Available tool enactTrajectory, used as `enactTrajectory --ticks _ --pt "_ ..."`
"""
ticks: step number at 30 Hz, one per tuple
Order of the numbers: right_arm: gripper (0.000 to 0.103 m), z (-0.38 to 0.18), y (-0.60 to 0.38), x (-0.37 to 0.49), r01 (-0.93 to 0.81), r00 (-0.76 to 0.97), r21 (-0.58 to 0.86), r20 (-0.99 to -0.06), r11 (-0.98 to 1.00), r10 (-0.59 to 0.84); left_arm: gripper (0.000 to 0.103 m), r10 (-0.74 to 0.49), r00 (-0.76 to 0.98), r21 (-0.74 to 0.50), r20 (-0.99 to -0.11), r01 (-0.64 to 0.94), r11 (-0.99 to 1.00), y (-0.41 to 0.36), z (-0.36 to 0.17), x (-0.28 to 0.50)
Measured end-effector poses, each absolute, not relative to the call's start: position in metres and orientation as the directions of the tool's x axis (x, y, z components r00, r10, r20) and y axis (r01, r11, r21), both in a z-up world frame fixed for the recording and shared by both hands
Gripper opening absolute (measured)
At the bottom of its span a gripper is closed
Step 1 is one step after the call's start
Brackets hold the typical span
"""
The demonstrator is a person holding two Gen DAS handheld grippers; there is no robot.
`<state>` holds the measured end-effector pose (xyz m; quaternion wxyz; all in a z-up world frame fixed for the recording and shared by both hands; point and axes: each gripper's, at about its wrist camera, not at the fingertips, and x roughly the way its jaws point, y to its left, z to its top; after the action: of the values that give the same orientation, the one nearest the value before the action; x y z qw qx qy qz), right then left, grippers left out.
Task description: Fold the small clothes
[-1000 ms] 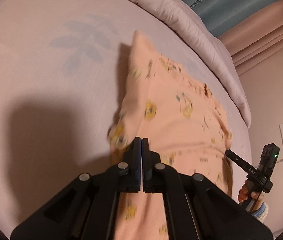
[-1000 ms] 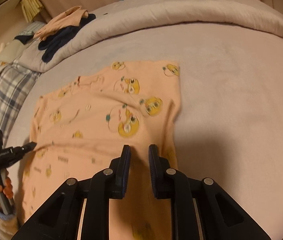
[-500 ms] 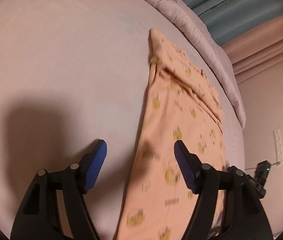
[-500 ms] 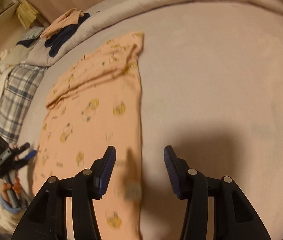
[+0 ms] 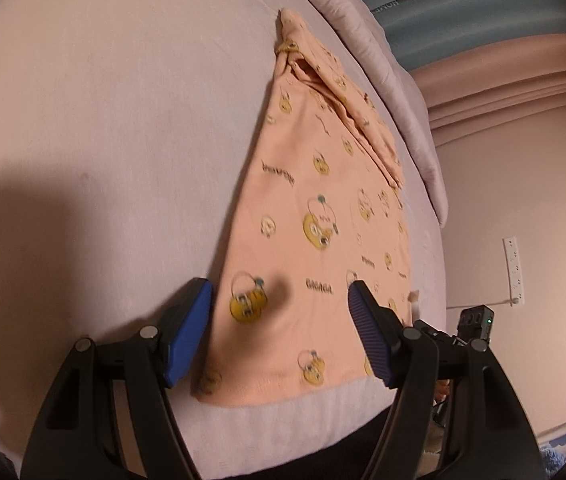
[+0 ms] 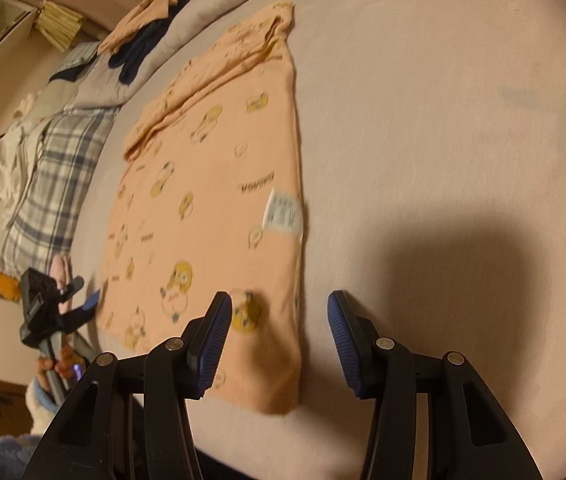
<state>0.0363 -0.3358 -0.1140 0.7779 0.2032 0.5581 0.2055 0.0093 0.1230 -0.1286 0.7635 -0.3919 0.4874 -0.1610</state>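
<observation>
Change: both grippers have let go and pulled back toward the near edge; a second ago the left one was pinched on the cloth.
Left gripper [image 5: 279, 332]: jaws spread wide, holding nothing, above the near left corner of the garment.
Right gripper [image 6: 279, 340]: jaws spread wide, holding nothing, over the near right edge.
Garment [image 5: 315, 216]: peach, cartoon print, flat on the bed [image 5: 103, 100], a bunched fold at its far end, white label [image 6: 283, 212] up.
Beyond: clothes pile [image 6: 139, 44] on the rolled duvet.
</observation>
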Motion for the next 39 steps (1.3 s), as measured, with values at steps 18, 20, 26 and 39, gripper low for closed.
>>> enactTrajectory --ticks 18,20,26,39 --pt "0.050 -0.118 -0.332 0.031 -0.126 0.255 0.567 -0.774 0.814 0.579 0.064 -0.659 0.443 -0.780 -0.607 -0.177 0.600 0.146 -0.133 -0.015" --pt "0.050 -0.118 -0.329 0.032 -0.138 0.248 0.575 -0.768 0.806 0.590 0.066 -0.673 0.435 -0.786 -0.598 -0.157 0.598 0.140 -0.133 -0.010" --pt "0.051 -0.120 -0.324 0.038 -0.153 0.229 0.593 -0.757 0.791 0.612 0.068 -0.722 0.375 -0.800 -0.582 -0.101 0.592 0.117 -0.135 0.017" --pt "0.022 -0.118 -0.322 0.036 -0.203 0.245 0.545 -0.776 0.813 0.581 0.005 -0.719 0.404 -0.817 -0.566 -0.162 0.553 0.125 -0.157 0.012"
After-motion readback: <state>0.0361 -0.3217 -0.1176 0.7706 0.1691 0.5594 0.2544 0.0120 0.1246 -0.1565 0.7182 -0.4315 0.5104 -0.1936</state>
